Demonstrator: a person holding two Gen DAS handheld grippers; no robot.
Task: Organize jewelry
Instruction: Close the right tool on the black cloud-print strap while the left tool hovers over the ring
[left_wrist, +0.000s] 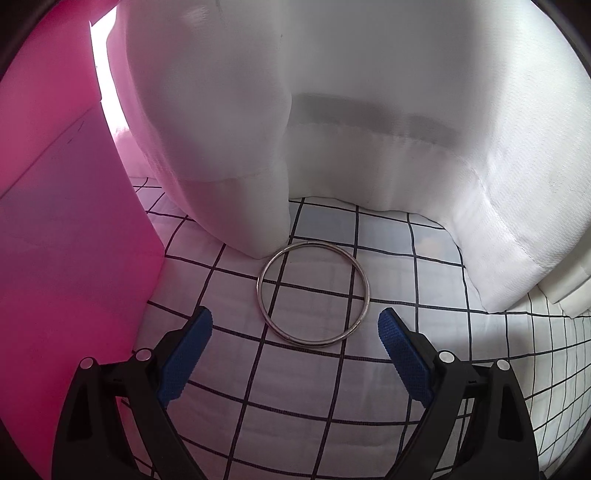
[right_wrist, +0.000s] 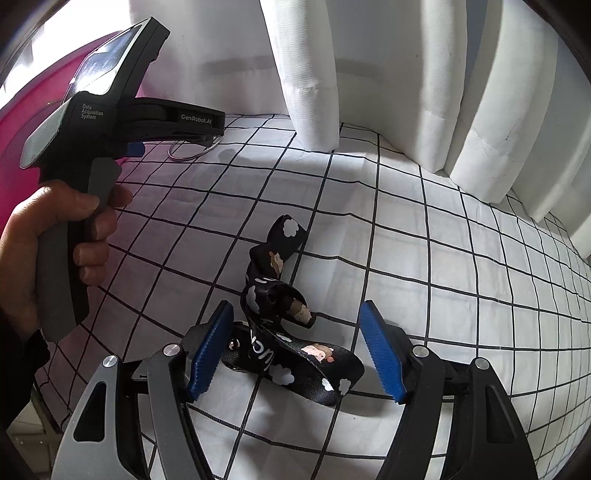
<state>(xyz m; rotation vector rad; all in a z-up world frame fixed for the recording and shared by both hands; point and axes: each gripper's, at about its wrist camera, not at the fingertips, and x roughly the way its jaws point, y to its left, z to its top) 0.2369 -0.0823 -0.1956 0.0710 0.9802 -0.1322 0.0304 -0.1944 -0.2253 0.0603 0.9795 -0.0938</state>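
A silver bangle (left_wrist: 313, 294) lies flat on the white grid-patterned cloth (left_wrist: 424, 280), just ahead of my left gripper (left_wrist: 294, 328), which is open and empty. In the right wrist view the bangle (right_wrist: 194, 149) shows far left, under the left gripper (right_wrist: 177, 142). My right gripper (right_wrist: 296, 341) is open, its blue pads on either side of a black printed lanyard strap (right_wrist: 291, 332) that lies crumpled on the cloth (right_wrist: 443, 258). A metal ring on the strap sits by the left pad.
A pink box (left_wrist: 66, 221) stands at the left of the bangle. White curtain folds (left_wrist: 229, 129) hang down to the cloth behind it and along the back right (right_wrist: 480, 110). A hand (right_wrist: 55, 240) holds the left gripper's handle.
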